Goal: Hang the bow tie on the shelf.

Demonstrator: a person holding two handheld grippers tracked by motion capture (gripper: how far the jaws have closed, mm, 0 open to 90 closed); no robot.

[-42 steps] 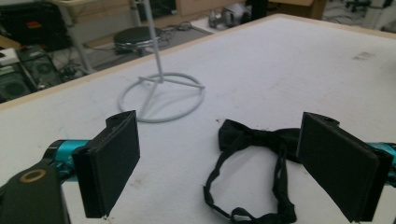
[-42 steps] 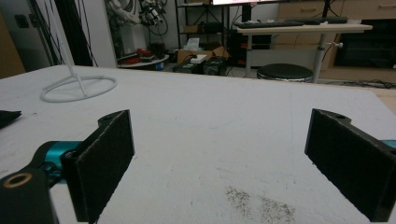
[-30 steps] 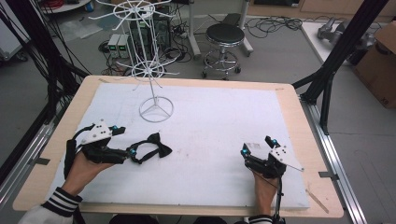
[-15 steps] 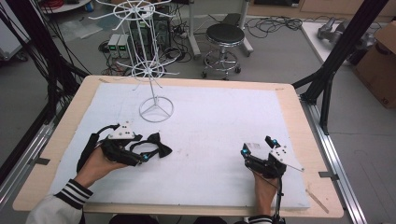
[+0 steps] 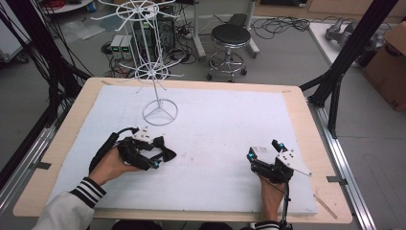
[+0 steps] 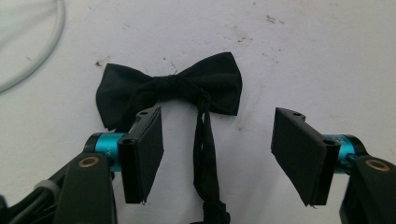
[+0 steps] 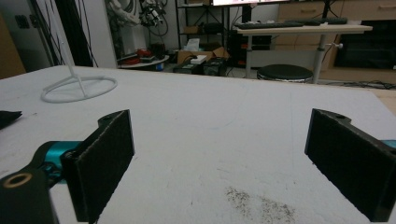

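White foam surface: a white padded sheet covers the light wooden table; faint dark specks mark it in the right gripper view.
Left hand: the person's left hand, in a black-and-white striped cuff, comes in from the lower left and holds the left gripper low over the sheet.
Left gripper: its two black padded jaws stand wide apart and grip nothing; in the left gripper view they flank the strap of the bow tie without touching it.
Black fabric bow tie: it lies flat on the sheet at the left gripper's tip; in the left gripper view its two wings spread just beyond the jaws, the left wing partly behind the left jaw, and its narrow black strap runs down from the knot between the jaws.
White wire display stand: it rises from a round ring base on the far left part of the sheet, well apart from the bow tie; the base also appears far off in the right gripper view.
Right hand: it enters from the bottom edge.
Right gripper: it rests on the sheet's near right part, well apart from the bow tie, jaws spread wide over bare sheet, holding nothing.
Black round stool: it stands on the floor beyond the table.
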